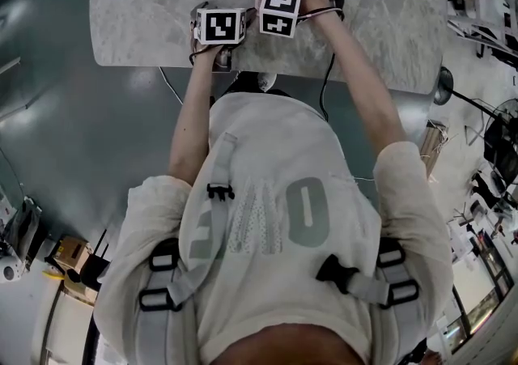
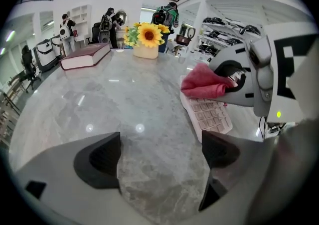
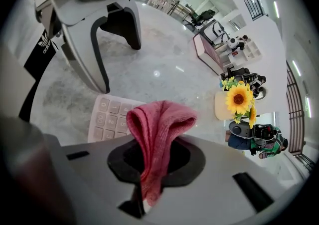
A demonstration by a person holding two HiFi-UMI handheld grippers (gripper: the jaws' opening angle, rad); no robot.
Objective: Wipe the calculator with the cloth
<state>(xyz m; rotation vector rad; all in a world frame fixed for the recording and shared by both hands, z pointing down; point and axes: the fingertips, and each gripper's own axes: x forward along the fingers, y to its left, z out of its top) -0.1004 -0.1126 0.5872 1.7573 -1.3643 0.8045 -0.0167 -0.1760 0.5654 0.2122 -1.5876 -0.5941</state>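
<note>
pink cloth held over the calculator
the right gripper point(image 3: 149, 179) has its jaws pinched tight on the folded cloth point(image 3: 160, 121), over one end of the calculator point(image 3: 105, 119), which lies flat on the marble table point(image 2: 99, 104). just beside, the left gripper point(image 2: 160, 156) has its jaws spread wide with nothing between them.

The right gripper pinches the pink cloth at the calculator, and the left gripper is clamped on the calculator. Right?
No: the left gripper is open and empty, with bare table between its jaws in the left gripper view. The right gripper does pinch the pink cloth at the calculator.
</note>
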